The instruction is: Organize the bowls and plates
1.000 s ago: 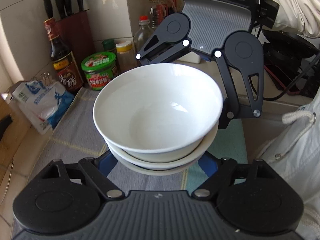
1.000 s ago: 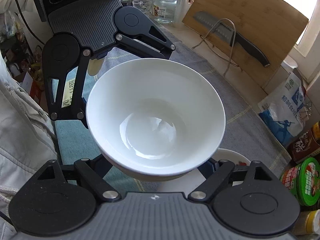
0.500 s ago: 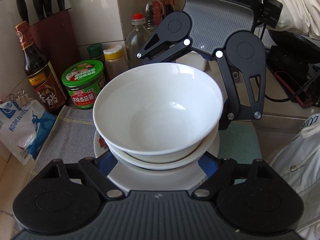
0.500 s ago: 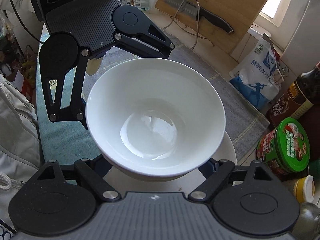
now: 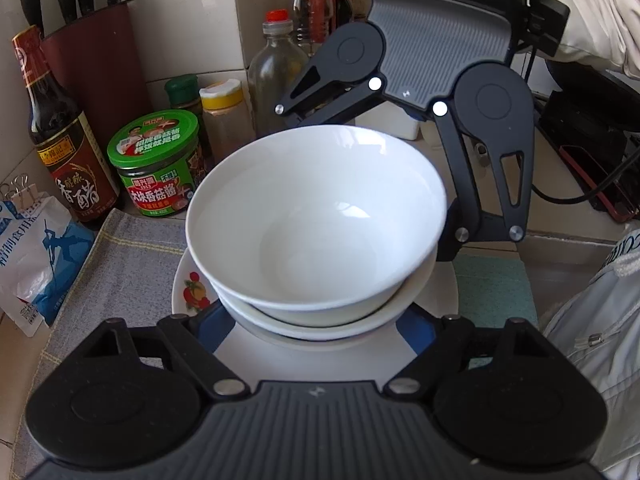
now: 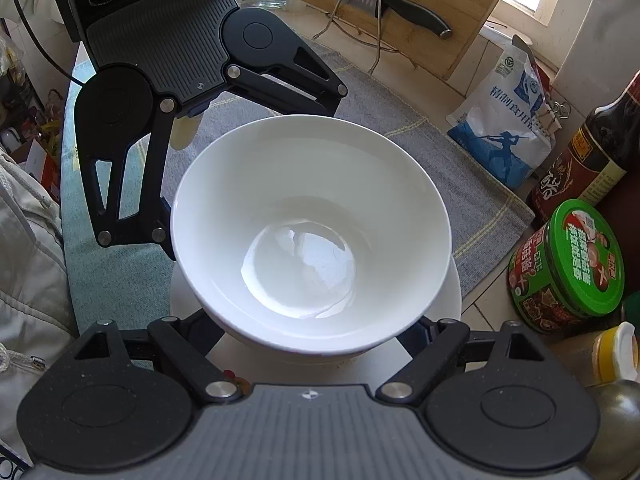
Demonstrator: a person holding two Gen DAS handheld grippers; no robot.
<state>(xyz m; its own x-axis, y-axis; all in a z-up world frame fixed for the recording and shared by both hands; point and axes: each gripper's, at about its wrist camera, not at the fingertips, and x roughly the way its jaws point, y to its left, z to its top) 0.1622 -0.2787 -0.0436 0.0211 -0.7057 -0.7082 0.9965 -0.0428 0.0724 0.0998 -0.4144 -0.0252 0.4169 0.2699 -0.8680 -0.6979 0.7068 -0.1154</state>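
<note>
i am clamping both the left gripper [image 5: 320, 320] and right gripper [image 6: 312, 336] on the nested glossy white ceramic bowls [image 5: 316, 220], steadying them above the fruit-patterned white plate [image 5: 192, 292] below the jaws.

Two white bowls [image 5: 316, 216] sit nested, one inside the other, over one fruit-patterned plate [image 5: 192, 292]. Behind the plate stand one green-lidded sauce jar [image 5: 160, 160], one dark vinegar bottle [image 5: 60, 140], two small spice shakers [image 5: 224, 116] and one clear bottle [image 5: 276, 72]. Left of the plate lies one salt bag [image 5: 36, 252].
</note>
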